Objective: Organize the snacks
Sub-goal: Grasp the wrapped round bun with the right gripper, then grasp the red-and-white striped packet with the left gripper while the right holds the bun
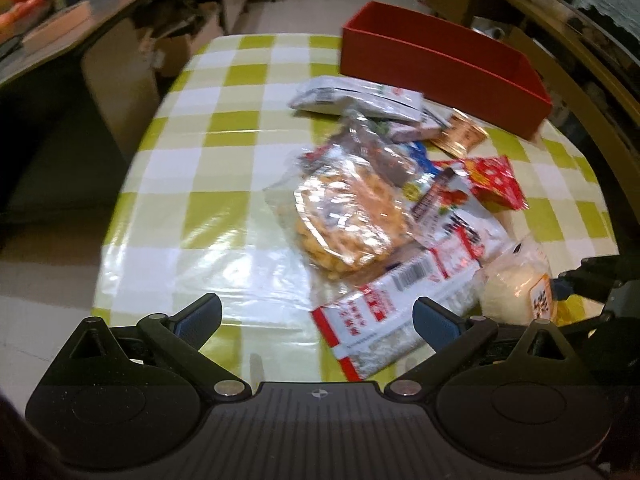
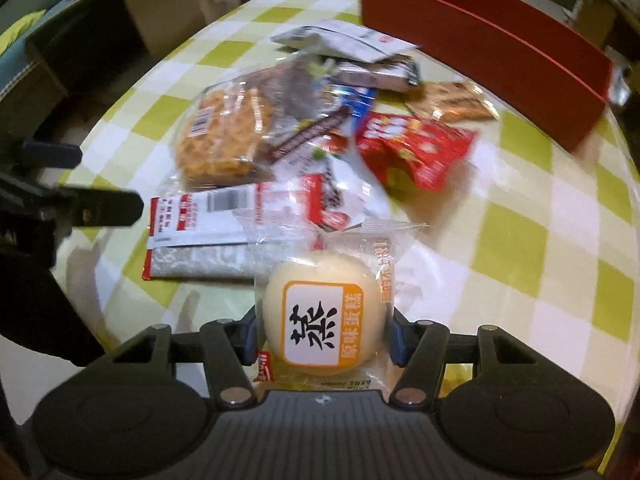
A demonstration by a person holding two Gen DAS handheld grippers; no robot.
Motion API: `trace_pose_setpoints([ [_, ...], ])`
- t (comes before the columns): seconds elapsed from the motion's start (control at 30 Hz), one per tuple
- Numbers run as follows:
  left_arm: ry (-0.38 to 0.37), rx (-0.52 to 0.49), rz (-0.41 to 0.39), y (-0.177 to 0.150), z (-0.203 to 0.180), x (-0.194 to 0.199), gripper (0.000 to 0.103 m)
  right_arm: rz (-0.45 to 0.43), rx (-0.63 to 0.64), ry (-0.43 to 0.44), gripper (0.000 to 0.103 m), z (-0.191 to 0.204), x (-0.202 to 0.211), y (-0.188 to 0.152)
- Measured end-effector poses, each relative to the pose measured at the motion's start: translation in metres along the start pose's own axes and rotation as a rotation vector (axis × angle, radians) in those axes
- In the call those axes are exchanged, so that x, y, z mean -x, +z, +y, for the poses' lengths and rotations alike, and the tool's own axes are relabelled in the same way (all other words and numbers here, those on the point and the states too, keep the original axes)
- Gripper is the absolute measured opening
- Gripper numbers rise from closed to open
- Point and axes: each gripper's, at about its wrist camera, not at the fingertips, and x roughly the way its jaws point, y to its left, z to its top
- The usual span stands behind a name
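Right hand-held gripper (image 2: 324,334) is closed around a wrapped steamed cake (image 2: 322,322), a pale round bun with an orange-bordered label, at the near edge of the checked tabletop (image 2: 532,240). Left hand-held gripper (image 1: 318,316) hovers wide open, holding nothing, just near of a red-and-white packet (image 1: 384,312). Beyond lies a snack pile (image 2: 304,128), with a red box (image 2: 500,44) at the far right.

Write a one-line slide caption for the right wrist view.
Right gripper closed on a wrapped steamed cake, snack pile and red box beyond on the checked tablecloth.
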Motion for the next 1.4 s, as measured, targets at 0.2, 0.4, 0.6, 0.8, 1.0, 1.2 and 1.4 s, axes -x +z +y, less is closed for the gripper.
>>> trace_pose_setpoints([
  [0.2,-0.051,-0.256,0.025,-0.004,-0.042,-0.015,0.102,-0.018,-0.057,-0.004,0.065,-0.022,0.018,-0.002],
  [0.4,-0.159,-0.492,0.043,-0.008,-0.082,-0.033,0.101,-0.016,-0.114,0.029,0.065,-0.039,0.015,-0.007],
  [0.6,-0.151,-0.523,0.145,0.003,-0.088,-0.075,0.097,-0.003,-0.167,0.028,0.065,-0.055,0.013,-0.010],
  [0.8,-0.154,-0.502,0.154,0.007,-0.088,-0.079,0.095,-0.005,-0.175,0.038,0.065,-0.059,0.011,-0.012],
  [1.0,-0.137,-0.474,0.174,0.002,-0.088,-0.066,0.076,-0.005,-0.149,0.029,0.065,-0.057,0.010,-0.012],
  [1.2,-0.172,-0.487,0.220,-0.011,-0.094,-0.053,0.073,-0.008,-0.142,0.013,0.065,-0.057,0.011,-0.017],
  [1.4,-0.092,-0.500,0.210,-0.017,-0.096,-0.060,0.096,-0.009,-0.132,0.005,0.065,-0.056,0.012,-0.018],
])
